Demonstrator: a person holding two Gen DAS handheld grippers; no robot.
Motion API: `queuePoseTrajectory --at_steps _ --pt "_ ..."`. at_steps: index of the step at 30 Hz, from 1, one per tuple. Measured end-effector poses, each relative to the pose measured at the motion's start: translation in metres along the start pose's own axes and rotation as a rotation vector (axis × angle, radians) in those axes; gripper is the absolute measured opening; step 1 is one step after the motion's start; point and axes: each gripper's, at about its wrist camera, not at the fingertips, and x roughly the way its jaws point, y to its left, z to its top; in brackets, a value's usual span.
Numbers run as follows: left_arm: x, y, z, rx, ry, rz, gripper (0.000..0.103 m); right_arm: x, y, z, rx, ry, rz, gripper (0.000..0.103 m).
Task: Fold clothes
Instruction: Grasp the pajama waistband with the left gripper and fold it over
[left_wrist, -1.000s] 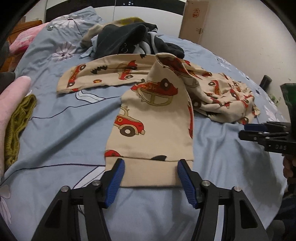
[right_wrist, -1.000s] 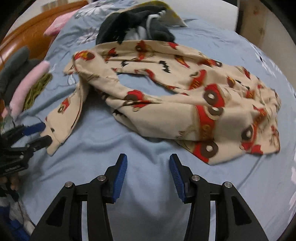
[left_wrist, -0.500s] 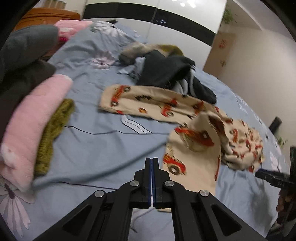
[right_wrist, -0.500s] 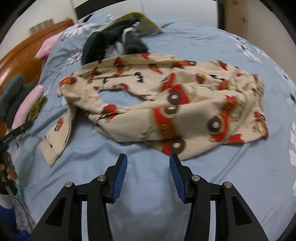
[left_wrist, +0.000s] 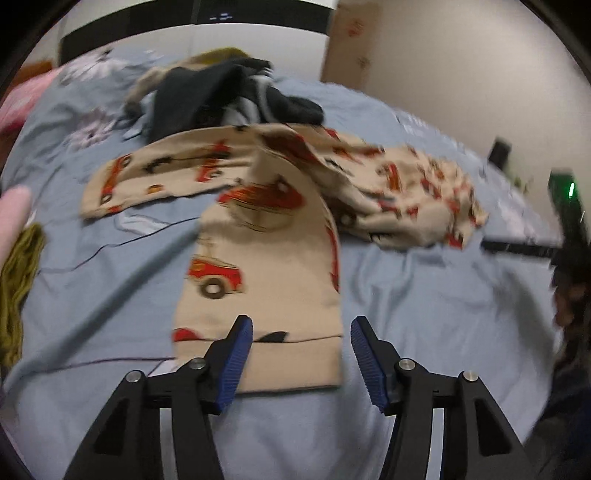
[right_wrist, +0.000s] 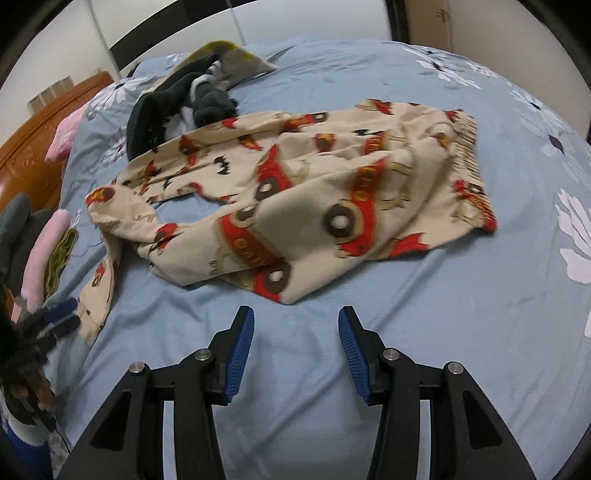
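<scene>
Beige pyjama trousers (left_wrist: 266, 266) printed with red cars lie crumpled on the blue bedsheet (left_wrist: 424, 314). One leg runs straight toward my left gripper (left_wrist: 301, 354), which is open, with the leg's cuff (left_wrist: 291, 363) flat on the sheet between its blue pads. My right gripper (right_wrist: 295, 332) is open over bare sheet, a little short of the trousers' (right_wrist: 332, 206) bunched near edge. The waistband (right_wrist: 469, 147) lies at the right. In the right wrist view the left gripper (right_wrist: 72, 314) shows at the far left by the cuff. The left wrist view is blurred.
A heap of dark clothes (right_wrist: 177, 103) sits behind the trousers. A stack of pink, grey and olive items (right_wrist: 44, 251) lies at the left by the wooden headboard (right_wrist: 29, 140). A cardboard box (left_wrist: 354, 40) stands against the far wall.
My left gripper, shut and swung left half a second ago, is open again around the cuff. The right gripper stayed open and shifted toward the waistband end.
</scene>
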Motion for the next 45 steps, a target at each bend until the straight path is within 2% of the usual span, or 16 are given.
queuePoseTrajectory --at_steps 3,4,5,6,9,12,16,20,23,25,29,31,35,42,45 --pt "0.011 -0.004 -0.002 0.029 0.015 0.053 0.058 -0.003 -0.017 0.0 0.044 -0.01 -0.007 0.049" --pt "0.01 -0.002 -0.001 0.029 0.009 0.061 0.052 -0.004 -0.024 0.0 0.061 -0.014 -0.01 0.049" --pt "0.009 0.001 -0.001 0.028 0.004 0.07 0.027 -0.005 -0.03 0.0 0.078 -0.02 -0.013 0.049" --pt "0.008 0.003 0.0 0.028 -0.001 0.079 0.015 -0.006 -0.037 0.0 0.1 -0.028 -0.014 0.049" --pt "-0.003 0.016 0.006 -0.001 -0.036 0.081 0.013 -0.007 -0.059 0.002 0.191 -0.053 0.002 0.049" --pt "-0.026 0.038 0.023 0.007 -0.137 0.236 0.013 -0.01 -0.078 0.01 0.261 -0.09 0.015 0.049" --pt "-0.062 0.093 0.054 -0.107 -0.24 0.353 0.013 -0.019 -0.094 0.03 0.302 -0.153 0.031 0.049" --pt "-0.091 0.146 0.07 -0.24 -0.316 0.398 0.013 -0.015 -0.109 0.055 0.343 -0.183 0.013 0.049" --pt "-0.102 0.166 0.069 -0.274 -0.363 0.43 0.013 -0.007 -0.118 0.067 0.384 -0.183 -0.008 0.049" --pt "-0.099 0.173 0.067 -0.282 -0.368 0.429 0.013 -0.002 -0.118 0.073 0.402 -0.181 -0.006 0.049" --pt "-0.079 0.186 0.072 -0.323 -0.314 0.389 0.013 0.009 -0.119 0.087 0.44 -0.176 -0.001 0.049" --pt "-0.072 0.185 0.074 -0.349 -0.307 0.355 0.013 0.015 -0.119 0.093 0.458 -0.174 0.001 0.049" --pt "-0.071 0.181 0.069 -0.346 -0.292 0.341 0.013 0.026 -0.12 0.106 0.495 -0.169 0.006 0.049" --pt "-0.071 0.18 0.059 -0.336 -0.267 0.329 0.013 0.02 -0.129 0.077 0.561 -0.194 0.026 0.049" --pt "-0.067 0.182 0.056 -0.362 -0.263 0.311 0.013 0.016 -0.133 0.062 0.59 -0.206 0.034 0.049"
